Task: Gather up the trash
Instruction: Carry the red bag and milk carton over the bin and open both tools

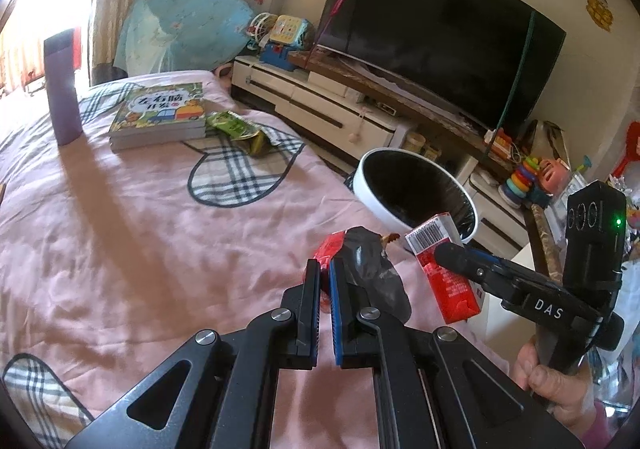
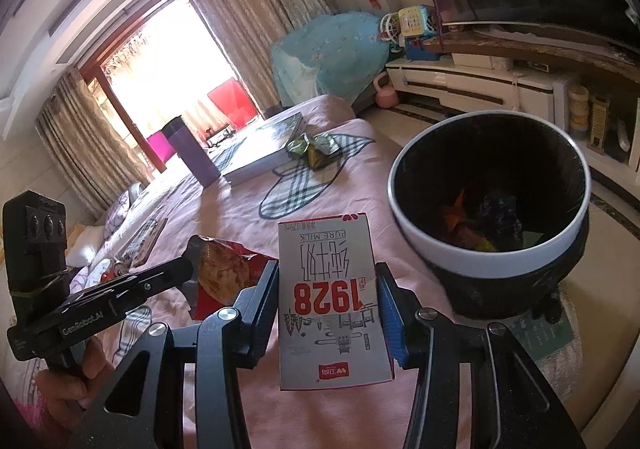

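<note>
Over the pink bed [image 1: 140,249], left hand-held gripper [image 1: 324,277] pinches a snack wrapper [image 1: 368,273], right hand-held gripper [image 2: 328,301] clamps the milk carton [image 2: 332,289]; centre both above the bin [image 2: 404,217] rim before letting go.

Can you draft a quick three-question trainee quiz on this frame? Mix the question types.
1. True or false: the right tool grips a milk carton.
2. Multiple choice: what is pinched in the left tool? A) a book B) a red snack wrapper C) a purple cup
3. Short answer: which piece of trash is left lying on the bed, and what is it next to?

Key:
1. True; both pads press the carton's sides.
2. B, the red snack wrapper.
3. The green wrapper, beside the stacked books. The bin already holds some trash.
</note>
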### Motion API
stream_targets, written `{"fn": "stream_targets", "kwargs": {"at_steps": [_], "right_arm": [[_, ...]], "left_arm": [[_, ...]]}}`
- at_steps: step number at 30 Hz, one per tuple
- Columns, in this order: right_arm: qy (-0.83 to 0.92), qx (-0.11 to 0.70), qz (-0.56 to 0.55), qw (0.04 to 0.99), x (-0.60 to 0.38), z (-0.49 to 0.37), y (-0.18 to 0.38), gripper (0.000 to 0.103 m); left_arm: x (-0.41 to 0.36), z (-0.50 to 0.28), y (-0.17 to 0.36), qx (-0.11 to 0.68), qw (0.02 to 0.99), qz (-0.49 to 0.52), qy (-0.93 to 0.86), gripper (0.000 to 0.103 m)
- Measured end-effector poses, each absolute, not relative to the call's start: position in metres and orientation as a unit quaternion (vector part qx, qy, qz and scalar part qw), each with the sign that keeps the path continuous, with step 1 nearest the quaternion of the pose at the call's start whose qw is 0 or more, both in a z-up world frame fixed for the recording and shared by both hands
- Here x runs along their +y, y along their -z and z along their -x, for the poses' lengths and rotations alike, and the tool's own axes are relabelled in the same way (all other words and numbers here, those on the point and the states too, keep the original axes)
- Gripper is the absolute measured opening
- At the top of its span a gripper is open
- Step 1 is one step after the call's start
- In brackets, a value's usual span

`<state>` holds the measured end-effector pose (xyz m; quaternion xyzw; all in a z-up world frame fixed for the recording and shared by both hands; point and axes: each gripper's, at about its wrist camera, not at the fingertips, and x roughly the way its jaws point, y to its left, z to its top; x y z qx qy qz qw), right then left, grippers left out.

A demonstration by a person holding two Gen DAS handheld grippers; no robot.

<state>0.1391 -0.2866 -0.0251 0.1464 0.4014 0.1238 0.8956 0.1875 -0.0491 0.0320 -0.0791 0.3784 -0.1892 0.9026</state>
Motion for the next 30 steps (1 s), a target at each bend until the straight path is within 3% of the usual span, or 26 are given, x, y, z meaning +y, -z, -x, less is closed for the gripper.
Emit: {"fn": "stream_targets", "kwargs": {"at_steps": [30], "right_arm": [[-0.062,0.375,-0.158,0.911,-0.360,-0.162,0.010,0.047]], "left_arm": [[-0.137,-0.245,-0.042,0.361,0.898,0.047,0.248,0.003]]}}
